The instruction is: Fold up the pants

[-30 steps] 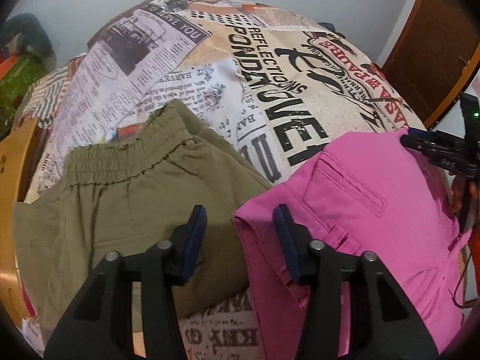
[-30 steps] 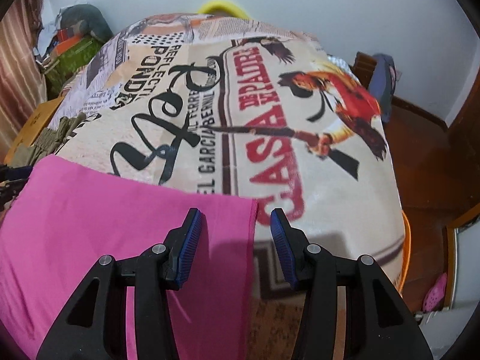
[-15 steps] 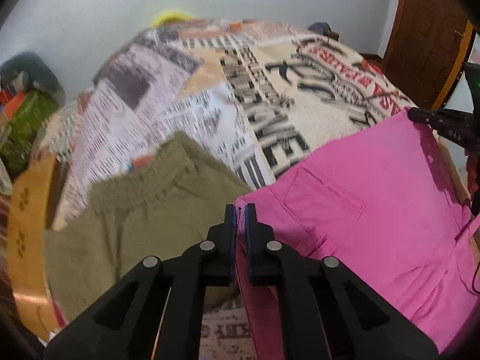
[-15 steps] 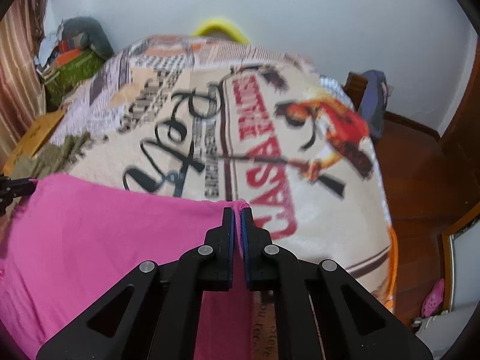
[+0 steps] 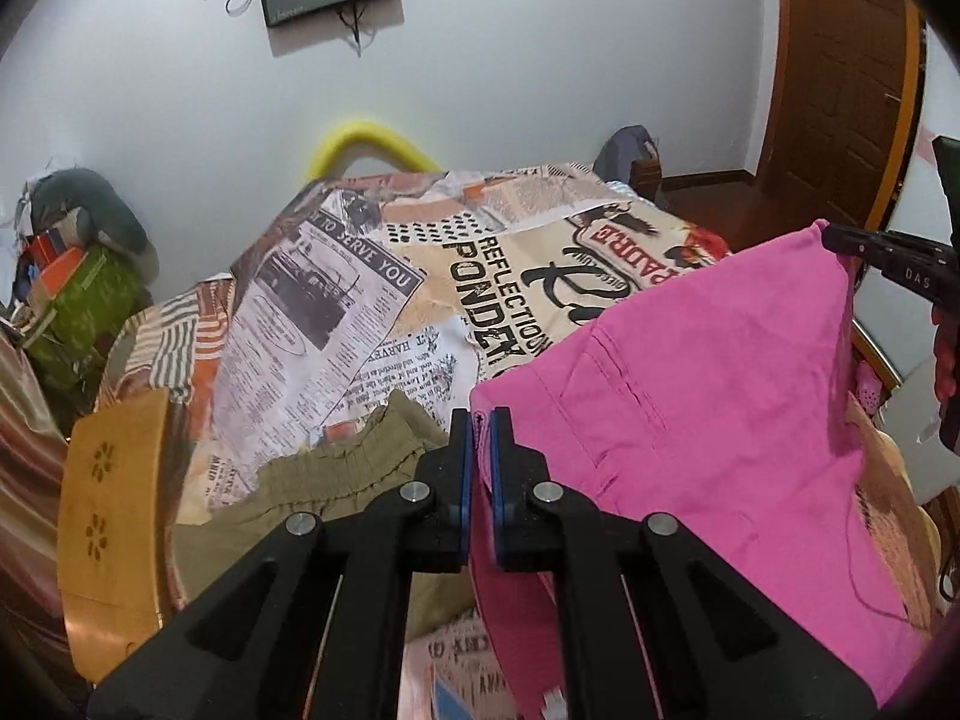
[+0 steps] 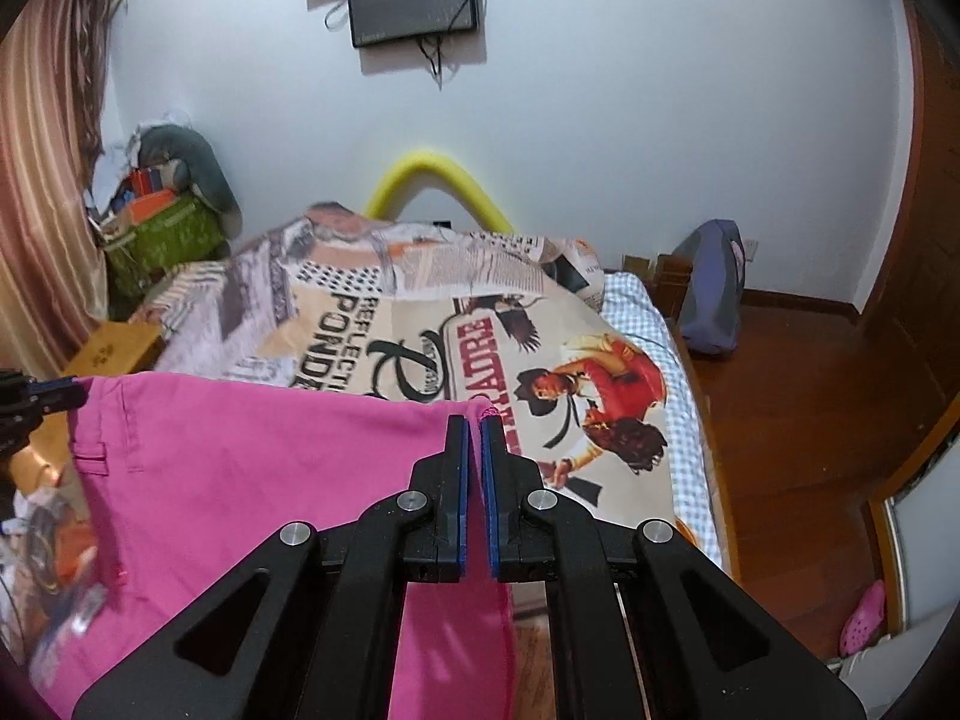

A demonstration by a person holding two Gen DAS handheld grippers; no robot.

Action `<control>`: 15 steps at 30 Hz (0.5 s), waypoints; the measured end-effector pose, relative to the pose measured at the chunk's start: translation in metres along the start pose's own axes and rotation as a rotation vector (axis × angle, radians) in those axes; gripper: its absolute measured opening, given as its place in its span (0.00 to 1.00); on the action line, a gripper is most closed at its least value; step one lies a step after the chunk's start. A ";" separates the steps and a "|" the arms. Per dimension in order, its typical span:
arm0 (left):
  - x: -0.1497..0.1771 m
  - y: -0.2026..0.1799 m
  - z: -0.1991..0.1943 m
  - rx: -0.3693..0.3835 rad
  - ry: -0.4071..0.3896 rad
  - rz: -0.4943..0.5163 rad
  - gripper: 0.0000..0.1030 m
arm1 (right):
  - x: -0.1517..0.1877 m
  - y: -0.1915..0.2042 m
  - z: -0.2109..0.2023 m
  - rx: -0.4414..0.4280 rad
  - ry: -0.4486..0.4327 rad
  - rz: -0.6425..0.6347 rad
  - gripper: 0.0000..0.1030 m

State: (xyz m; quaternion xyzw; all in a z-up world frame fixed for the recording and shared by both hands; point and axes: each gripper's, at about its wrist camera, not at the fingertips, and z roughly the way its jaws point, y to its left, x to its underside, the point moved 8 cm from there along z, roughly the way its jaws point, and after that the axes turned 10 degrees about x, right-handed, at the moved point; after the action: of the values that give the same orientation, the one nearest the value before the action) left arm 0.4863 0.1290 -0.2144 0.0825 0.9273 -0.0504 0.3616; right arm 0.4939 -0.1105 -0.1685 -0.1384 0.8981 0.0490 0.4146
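The pink pants (image 5: 690, 408) hang stretched between my two grippers, lifted above the bed. My left gripper (image 5: 480, 420) is shut on one top corner, near a back pocket seam. My right gripper (image 6: 474, 426) is shut on the other top corner; it also shows in the left wrist view (image 5: 840, 240) at the far right. In the right wrist view the pink pants (image 6: 240, 480) hang down from the held edge, and the left gripper (image 6: 54, 393) shows at the far left.
Olive green pants (image 5: 336, 480) lie on the bed with the newspaper-print cover (image 5: 360, 300). A wooden board (image 5: 114, 510) stands at the bed's left side. A yellow foam arch (image 6: 438, 180) and green bag (image 6: 162, 234) are by the far wall. Wooden floor (image 6: 780, 390) lies right.
Both grippers closed on the pink pants' corners and lifted them off the bed; the cloth now hangs between them and the views have tilted up toward the wall.
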 end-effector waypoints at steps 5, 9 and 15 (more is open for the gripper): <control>0.011 -0.019 -0.041 0.008 -0.020 0.021 0.05 | 0.008 0.005 -0.045 -0.026 -0.026 0.003 0.03; 0.025 -0.034 -0.070 0.007 -0.029 0.037 0.05 | 0.020 0.006 -0.078 -0.047 -0.041 0.017 0.04; 0.053 -0.052 -0.098 -0.002 -0.033 0.054 0.05 | 0.049 0.006 -0.115 -0.056 -0.035 0.033 0.04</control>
State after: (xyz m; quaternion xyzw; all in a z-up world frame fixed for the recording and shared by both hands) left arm 0.3732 0.0990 -0.1763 0.1064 0.9188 -0.0412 0.3780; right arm 0.3783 -0.1386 -0.1309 -0.1340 0.8911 0.0833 0.4256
